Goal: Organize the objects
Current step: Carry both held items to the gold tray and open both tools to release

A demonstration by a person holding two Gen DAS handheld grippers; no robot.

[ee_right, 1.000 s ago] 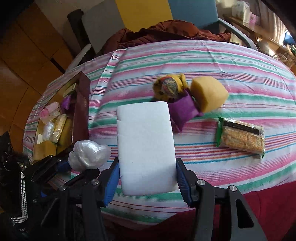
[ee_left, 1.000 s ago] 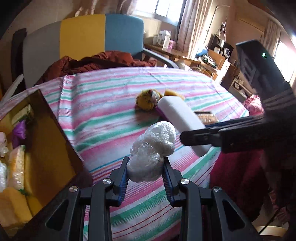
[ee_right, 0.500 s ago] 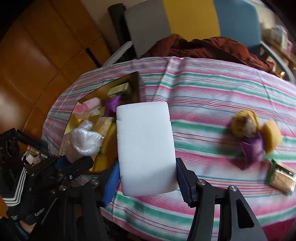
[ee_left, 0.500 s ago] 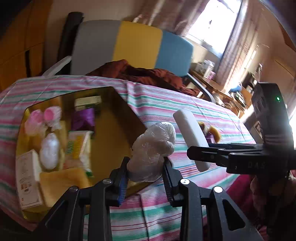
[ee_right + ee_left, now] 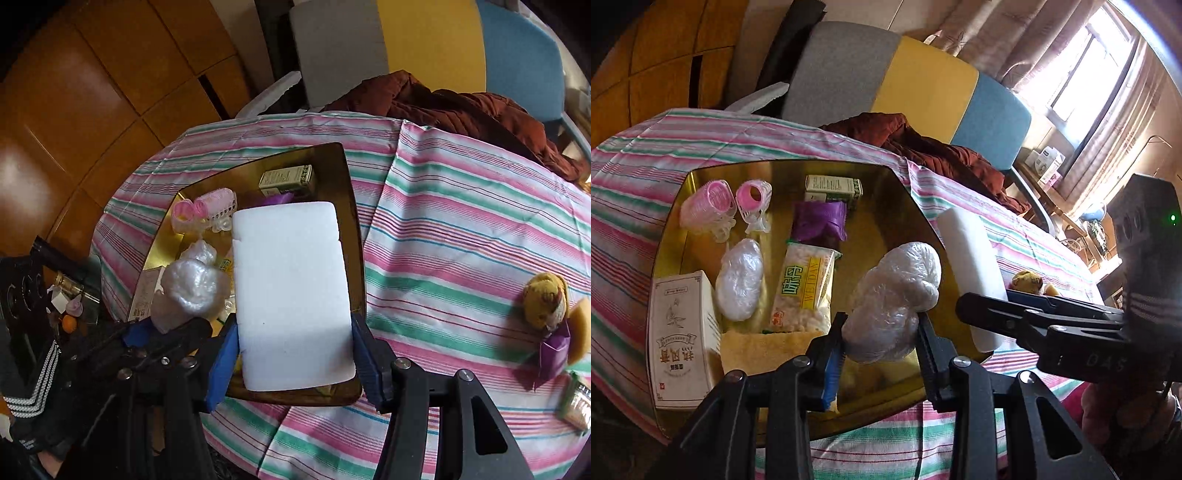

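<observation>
Partly hidden behind my white foam block (image 5: 293, 295), the far half of the gold tray (image 5: 352, 206) is hard to read from the right wrist view, and the small snack pack (image 5: 576, 404) at the right edge is cut off. My left hand-held gripper (image 5: 881, 334) is clamped on a lump wrapped in clear plastic (image 5: 895, 301), which hangs above the tray's near right part. My right hand-held gripper (image 5: 293, 354) grips the foam block by its long sides, holding it over the tray's right rim; in the left wrist view the block (image 5: 971, 273) shows edge-on just right of the lump. Inside the tray (image 5: 905, 184) lie two pink hair rollers (image 5: 724, 206), a green and white box (image 5: 833, 186), a purple wrapper (image 5: 820, 221), a second plastic-wrapped lump (image 5: 738, 278), a yellow snack bag (image 5: 805, 291), a white carton (image 5: 681, 339) and a yellow sponge (image 5: 757, 349). Well apart on the striped desk (image 5: 461, 229) sit a yellow plush toy (image 5: 545, 301), another sponge (image 5: 580, 334) and a purple packet (image 5: 552, 349).
</observation>
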